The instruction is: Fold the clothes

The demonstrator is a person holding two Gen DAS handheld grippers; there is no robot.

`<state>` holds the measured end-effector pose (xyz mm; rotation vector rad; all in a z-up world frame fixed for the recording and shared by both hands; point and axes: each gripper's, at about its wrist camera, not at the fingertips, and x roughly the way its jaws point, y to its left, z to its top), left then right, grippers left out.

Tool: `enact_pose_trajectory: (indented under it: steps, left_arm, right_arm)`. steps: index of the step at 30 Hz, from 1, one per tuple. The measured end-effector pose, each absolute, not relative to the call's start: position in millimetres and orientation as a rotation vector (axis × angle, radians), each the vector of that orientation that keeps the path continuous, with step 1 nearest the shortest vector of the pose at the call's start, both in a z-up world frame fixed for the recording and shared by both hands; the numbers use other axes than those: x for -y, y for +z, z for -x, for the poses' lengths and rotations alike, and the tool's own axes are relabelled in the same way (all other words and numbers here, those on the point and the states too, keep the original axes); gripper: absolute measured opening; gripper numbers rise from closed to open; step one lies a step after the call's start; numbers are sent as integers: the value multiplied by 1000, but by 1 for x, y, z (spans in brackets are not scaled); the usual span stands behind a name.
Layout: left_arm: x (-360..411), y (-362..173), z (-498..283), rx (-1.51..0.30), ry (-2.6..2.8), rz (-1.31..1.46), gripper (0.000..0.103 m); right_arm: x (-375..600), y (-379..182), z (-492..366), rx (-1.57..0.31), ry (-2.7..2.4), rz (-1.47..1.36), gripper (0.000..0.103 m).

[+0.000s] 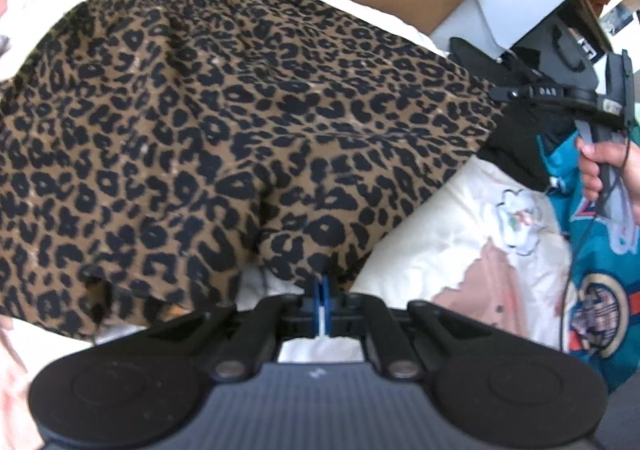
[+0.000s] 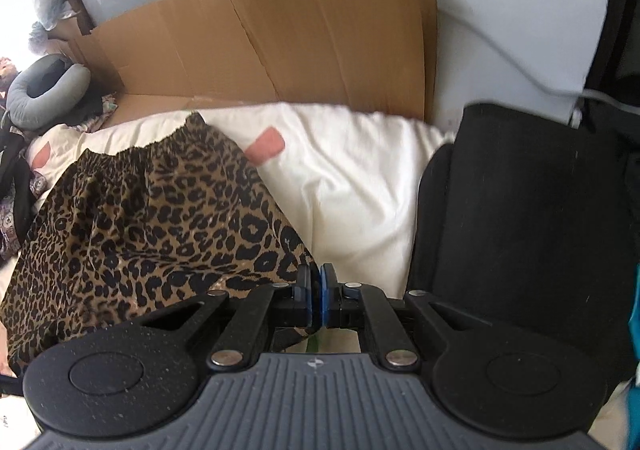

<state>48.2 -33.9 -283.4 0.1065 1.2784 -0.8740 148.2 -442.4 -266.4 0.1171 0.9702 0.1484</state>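
Observation:
A leopard-print skirt (image 1: 224, 121) with a gathered elastic waistband lies spread on a white bed cover (image 1: 452, 242). My left gripper (image 1: 322, 284) is shut on the skirt's near hem and lifts it slightly. My right gripper (image 2: 315, 278) is shut on the skirt's (image 2: 152, 221) right hem corner. In the left wrist view the right gripper's body (image 1: 580, 97) shows at the far right, held by a hand (image 1: 604, 165); its fingertips are hidden behind the cloth.
A brown cardboard sheet (image 2: 280, 37) stands behind the bed. A black cushion (image 2: 520, 230) sits at the right. A teal printed garment (image 1: 600, 290) lies at the right. A grey neck pillow (image 2: 44, 89) and dark clothes lie at the left.

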Motion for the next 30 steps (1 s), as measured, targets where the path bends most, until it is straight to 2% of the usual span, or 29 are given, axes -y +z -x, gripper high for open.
enact_pose_trajectory:
  steps: [12, 20, 21, 22, 24, 27, 28, 30]
  left_arm:
    - [47, -302, -40, -1364, -987, -54, 2]
    - [43, -325, -36, -1409, -938, -111, 2]
    - [42, -325, -36, -1416, -935, -111, 2]
    - [42, -326, -37, -1423, -932, -110, 2]
    - [40, -327, -39, -1429, -922, -110, 2]
    - [42, -325, -45, -1447, -923, -117, 2]
    - [42, -325, -46, -1452, -924, -121, 2]
    - [41, -322, -49, -1458, -926, -130, 2]
  right_arm:
    - [444, -252, -162, -937, 114, -84, 1]
    - [470, -299, -155, -1006, 66, -303, 7]
    - [474, -304, -153, -1007, 52, -329, 14]
    - [479, -310, -150, -1008, 39, -355, 25]
    - [487, -319, -146, -1001, 23, -394, 37]
    - [491, -330, -142, -998, 37, -434, 37]
    - [491, -333, -142, -996, 46, -437, 41]
    - [489, -339, -142, -995, 61, -437, 43]
